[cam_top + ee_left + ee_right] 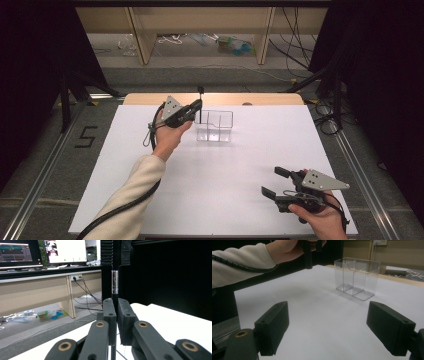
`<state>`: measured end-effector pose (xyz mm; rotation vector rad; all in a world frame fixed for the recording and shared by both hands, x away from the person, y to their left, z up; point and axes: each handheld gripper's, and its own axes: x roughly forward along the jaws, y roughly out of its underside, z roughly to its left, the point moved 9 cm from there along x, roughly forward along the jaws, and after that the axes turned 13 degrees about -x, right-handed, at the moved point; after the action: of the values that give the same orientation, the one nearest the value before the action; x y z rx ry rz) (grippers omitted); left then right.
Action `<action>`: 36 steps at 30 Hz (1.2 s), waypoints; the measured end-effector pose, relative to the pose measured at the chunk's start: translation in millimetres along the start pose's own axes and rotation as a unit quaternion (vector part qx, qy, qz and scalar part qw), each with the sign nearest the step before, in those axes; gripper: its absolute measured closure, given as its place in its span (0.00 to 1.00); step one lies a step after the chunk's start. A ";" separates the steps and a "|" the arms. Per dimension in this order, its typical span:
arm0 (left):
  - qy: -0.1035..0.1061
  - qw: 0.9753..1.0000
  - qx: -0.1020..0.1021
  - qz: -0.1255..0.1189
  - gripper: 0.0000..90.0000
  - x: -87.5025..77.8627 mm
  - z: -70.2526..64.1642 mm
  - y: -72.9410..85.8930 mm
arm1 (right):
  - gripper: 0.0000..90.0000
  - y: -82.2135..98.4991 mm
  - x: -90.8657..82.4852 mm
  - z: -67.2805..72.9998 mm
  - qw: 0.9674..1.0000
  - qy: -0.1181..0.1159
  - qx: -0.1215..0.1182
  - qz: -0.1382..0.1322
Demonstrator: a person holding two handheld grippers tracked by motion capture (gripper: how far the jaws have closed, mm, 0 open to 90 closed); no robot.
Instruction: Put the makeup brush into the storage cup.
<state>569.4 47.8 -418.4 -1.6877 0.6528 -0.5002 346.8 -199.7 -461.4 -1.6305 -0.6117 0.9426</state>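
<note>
While my left gripper [198, 106] is clamped on the thin black pen [114, 283], holding it upright just above the left end of the clear divided holder [215, 125], I judge the step goes best if I keep the pen vertical, line its lower tip over one compartment and lower it straight before easing the jaws apart. The holder looks light and stands free near the far edge of the white table [150, 190], so a nudge against its wall could slide or tip it. My right gripper [274, 183] rests with jaws wide apart and empty at the near right corner, well clear, with open tabletop between.
</note>
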 end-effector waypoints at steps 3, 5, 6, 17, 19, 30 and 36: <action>-0.004 1.000 0.001 0.004 0.95 -0.8 1.0 0.9 | 0.21 0.0 -0.1 -0.2 1.000 0.001 0.000 0.000; -0.004 1.000 0.001 0.005 0.95 -0.8 1.1 1.3 | 0.21 -0.1 -0.1 0.0 1.000 0.000 0.000 0.000; -0.005 1.000 0.002 0.005 0.95 -0.9 1.3 1.5 | 0.21 0.0 0.0 -0.1 1.000 0.000 0.000 0.000; -0.002 1.000 -0.002 0.003 0.95 -0.5 1.8 4.0 | 0.21 0.0 -0.1 -0.5 1.000 0.002 0.000 0.000; -0.003 1.000 -0.002 0.003 0.95 -0.7 2.1 4.7 | 0.21 0.1 0.0 -0.1 1.000 0.000 0.000 0.000; -0.004 1.000 -0.003 0.004 0.95 -1.3 2.9 5.4 | 0.22 0.1 0.0 -0.1 1.000 0.000 0.000 0.000; -0.005 1.000 -0.001 0.006 0.95 -1.5 3.6 7.0 | 0.22 0.1 0.0 -0.2 1.000 0.000 0.000 0.000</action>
<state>569.5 50.5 -426.0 -1.6869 0.6562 -0.4832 346.9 -199.8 -461.5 -1.6311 -0.6112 0.9422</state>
